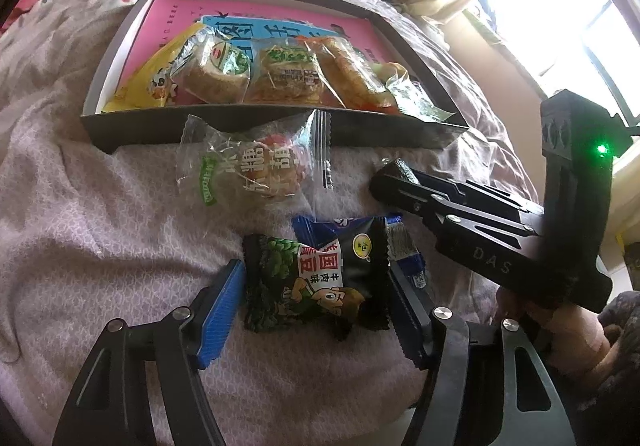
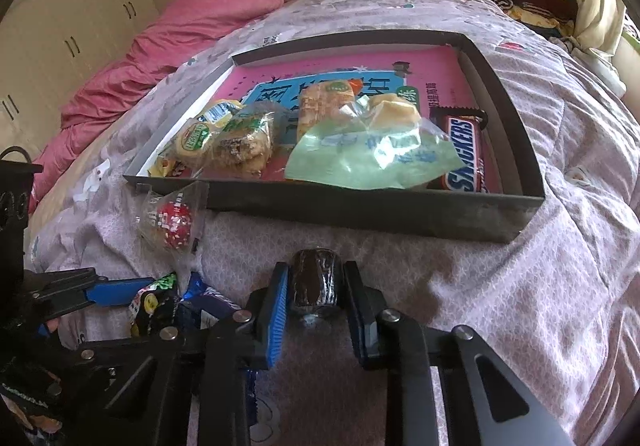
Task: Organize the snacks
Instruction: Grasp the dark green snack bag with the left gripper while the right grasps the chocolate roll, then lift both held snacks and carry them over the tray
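The right gripper [image 2: 316, 286] is clamped on a dark wrapped roll [image 2: 315, 278], its long axis along the fingers, with the snack tray [image 2: 360, 211] straight ahead, just beyond its tips.

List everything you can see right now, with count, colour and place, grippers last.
Tray: 1, dark grey, on bed.
Snickers bar: 1, brown, tray's right end.
Wrapped pastries: several, clear wrappers, tray's near side.
Candied-fruit packet: 1, clear, red inside, bed before tray.
Green-pea packet: 1, black-green, between left fingers.
Blue packet: 1, under it.
Dark roll: 1, brown, in right gripper.
Left gripper: open.
Right gripper: shut on roll.
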A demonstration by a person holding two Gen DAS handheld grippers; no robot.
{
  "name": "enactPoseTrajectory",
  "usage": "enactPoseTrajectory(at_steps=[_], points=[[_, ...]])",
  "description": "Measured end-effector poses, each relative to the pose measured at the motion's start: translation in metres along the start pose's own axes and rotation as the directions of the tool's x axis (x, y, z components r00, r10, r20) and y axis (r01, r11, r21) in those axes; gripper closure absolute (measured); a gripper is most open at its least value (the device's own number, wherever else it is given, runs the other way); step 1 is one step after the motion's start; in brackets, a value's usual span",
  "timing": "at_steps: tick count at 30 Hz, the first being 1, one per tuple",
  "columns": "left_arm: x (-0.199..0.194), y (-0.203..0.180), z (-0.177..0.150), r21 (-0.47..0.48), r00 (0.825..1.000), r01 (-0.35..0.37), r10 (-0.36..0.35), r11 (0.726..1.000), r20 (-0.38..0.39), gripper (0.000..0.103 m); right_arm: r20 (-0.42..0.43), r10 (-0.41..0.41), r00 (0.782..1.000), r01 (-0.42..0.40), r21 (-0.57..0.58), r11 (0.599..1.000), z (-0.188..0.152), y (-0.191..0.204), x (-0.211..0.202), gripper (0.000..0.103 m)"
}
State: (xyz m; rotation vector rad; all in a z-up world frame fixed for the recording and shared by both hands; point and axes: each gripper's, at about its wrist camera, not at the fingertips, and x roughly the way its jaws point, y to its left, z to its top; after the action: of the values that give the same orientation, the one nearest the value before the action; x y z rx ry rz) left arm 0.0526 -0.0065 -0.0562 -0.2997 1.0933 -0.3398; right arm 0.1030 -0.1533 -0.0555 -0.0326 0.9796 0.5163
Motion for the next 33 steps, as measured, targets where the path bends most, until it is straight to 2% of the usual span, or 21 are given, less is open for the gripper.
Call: enactPoseTrajectory(at_steps=[5, 7, 14, 21, 33], points=[[-0.002, 0.000, 0.001, 0.004, 1.000, 0.002, -0.002, 1.000, 0.014, 0.040, 0.005, 0.009, 1.000, -0.009, 0.000, 1.000, 0.001, 0.002, -0.002, 0.076], [-0.008, -0.002, 0.002, 0.015, 1.000, -0.002, 0.001, 1.000, 0.031, 0.050, 0.007, 0.011, 1.000, -0.011, 0.005, 1.000, 0.000, 0.001, -0.004, 0.076], [-0.012, -0.008, 0.003, 0.050, 0.999, -0.009, 0.007, 0.999, 0.039, 0.057, 0.042, 0.012, 0.999, -0.012, 0.006, 1.000, 0.000, 0.001, -0.016, 0.076], [-0.015, -0.015, 0.004, 0.075, 0.999, -0.020, 0.017, 0.997, 0.044, 0.058, 0.061, 0.013, 0.998, -0.015, 0.021, 1.000, 0.001, -0.001, -0.021, 0.076], [-0.048, -0.020, 0.009, 0.091, 0.991, -0.060, 0.049, 0.994, 0.124, 0.060, 0.162, 0.055, 0.985, -0.059, 0.023, 0.998, 0.007, 0.000, -0.045, 0.076]])
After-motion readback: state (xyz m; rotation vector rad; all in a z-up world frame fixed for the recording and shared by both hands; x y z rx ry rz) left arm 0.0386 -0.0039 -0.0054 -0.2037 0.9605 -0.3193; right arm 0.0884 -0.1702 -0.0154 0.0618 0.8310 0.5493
